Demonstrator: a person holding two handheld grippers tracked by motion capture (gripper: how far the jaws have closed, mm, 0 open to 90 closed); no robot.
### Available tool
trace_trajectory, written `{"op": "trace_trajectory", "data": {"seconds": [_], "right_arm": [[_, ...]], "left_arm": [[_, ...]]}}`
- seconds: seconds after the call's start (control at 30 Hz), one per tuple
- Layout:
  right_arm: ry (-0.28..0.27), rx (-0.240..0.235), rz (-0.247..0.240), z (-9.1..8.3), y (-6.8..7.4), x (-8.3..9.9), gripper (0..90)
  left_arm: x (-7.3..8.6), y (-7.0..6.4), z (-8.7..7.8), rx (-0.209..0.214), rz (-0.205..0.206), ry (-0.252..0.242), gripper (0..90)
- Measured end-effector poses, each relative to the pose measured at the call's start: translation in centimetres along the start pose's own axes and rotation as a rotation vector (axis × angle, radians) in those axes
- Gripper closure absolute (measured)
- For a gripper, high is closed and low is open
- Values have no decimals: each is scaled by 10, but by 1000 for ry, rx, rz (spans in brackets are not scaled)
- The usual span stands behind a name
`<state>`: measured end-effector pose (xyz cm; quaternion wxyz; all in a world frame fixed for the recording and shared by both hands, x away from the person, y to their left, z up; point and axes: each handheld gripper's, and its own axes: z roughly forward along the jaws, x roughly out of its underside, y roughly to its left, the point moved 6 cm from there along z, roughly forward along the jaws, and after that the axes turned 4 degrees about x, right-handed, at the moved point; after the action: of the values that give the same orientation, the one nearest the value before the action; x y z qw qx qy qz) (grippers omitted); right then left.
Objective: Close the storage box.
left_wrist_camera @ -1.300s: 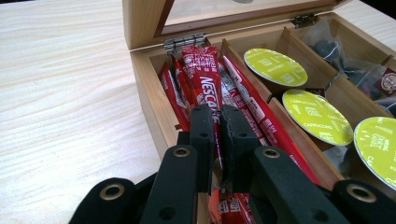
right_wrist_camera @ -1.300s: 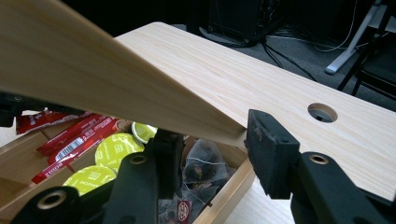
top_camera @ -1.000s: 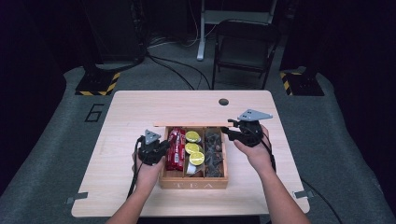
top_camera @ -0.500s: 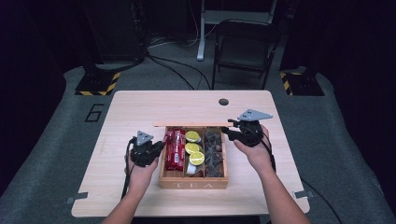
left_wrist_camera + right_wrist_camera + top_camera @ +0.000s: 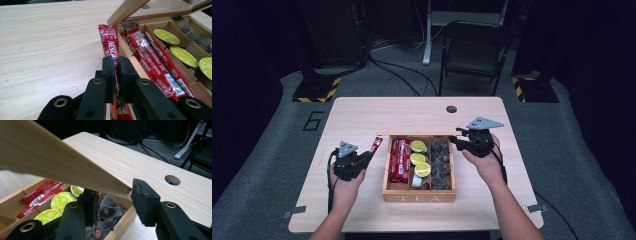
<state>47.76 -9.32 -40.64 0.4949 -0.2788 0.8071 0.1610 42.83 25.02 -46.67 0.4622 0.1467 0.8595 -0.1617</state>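
One red sachet (image 5: 110, 47) sits pinched in the left gripper (image 5: 362, 161), held just left of the tea box (image 5: 419, 192) and above the table (image 5: 362, 115). To finish well, I would carry it clear of the box wall and lay it flat before letting go. Farther right, the right gripper (image 5: 460, 140) brackets the lid (image 5: 50, 162) edge between half-open jaws; it should keep the lid propped steadily so it cannot drop.
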Motion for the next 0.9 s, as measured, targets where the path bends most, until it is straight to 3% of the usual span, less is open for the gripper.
{"op": "trace_trajectory", "data": {"seconds": [0.27,0.67,0.9], "right_arm": [[1,0,0,0,0,0,569],[0,-2,-5,0,0,1,569],[-1,-1,-3,0,0,1,568]], "left_arm": [[5,18,-13,-26,-35,-24,840],[14,38,-18,-49,-85,-36,840],[16,46,-19,-71,-89,-45,839]]}}
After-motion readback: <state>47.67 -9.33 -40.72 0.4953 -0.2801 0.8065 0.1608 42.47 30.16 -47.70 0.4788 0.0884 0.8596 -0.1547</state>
